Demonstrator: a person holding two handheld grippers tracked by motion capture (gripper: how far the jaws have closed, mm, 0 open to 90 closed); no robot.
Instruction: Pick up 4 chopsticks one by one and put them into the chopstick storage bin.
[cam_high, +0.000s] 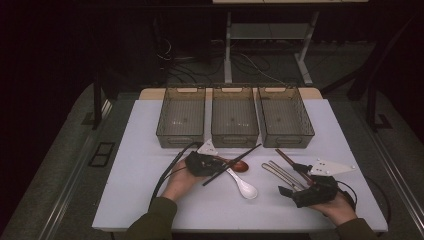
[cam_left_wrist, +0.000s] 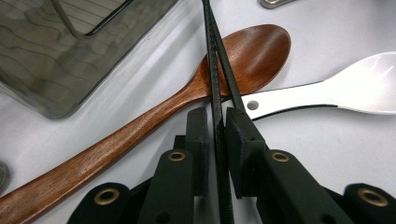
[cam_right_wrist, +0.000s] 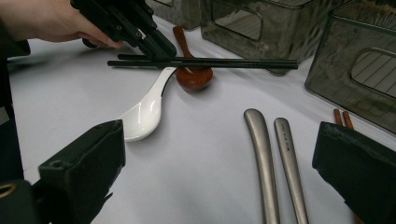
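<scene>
The left gripper (cam_high: 216, 164) sat low over the middle of the white bench (cam_high: 145, 200), and its jaws were pinched narrow around a pair of black chopsticks (cam_high: 235, 162). In the left gripper view the two sticks ran straight up between the pads, one pad pressed against them and the other just beside, so the grip looked firm. The chopsticks were lifted roughly level, slanting from the gripper toward the bins, and they crossed above a brown wooden spoon (cam_left_wrist: 154, 112) and a white ceramic spoon (cam_left_wrist: 345, 91). The two spoons lay on the bench with the wooden bowl overlapping the white handle.

From the right gripper view, the chopsticks (cam_right_wrist: 205, 62) hung clear above the wooden spoon's bowl (cam_right_wrist: 194, 77), with the white spoon (cam_right_wrist: 147, 109) stretching out toward the camera.

The right gripper (cam_high: 295, 184) rested at the near right of the bench, and its jaws stood wide apart with nothing between them. Just ahead of it lay a pair of silver metal chopsticks (cam_right_wrist: 275, 158), side by side, and a pair of reddish-brown chopsticks (cam_right_wrist: 342, 116) beside the right jaw.

At the far edge, three smoky clear bins (cam_high: 234, 117) stood in a row, touching or nearly so. The person's hands held both grippers from the near side.
</scene>
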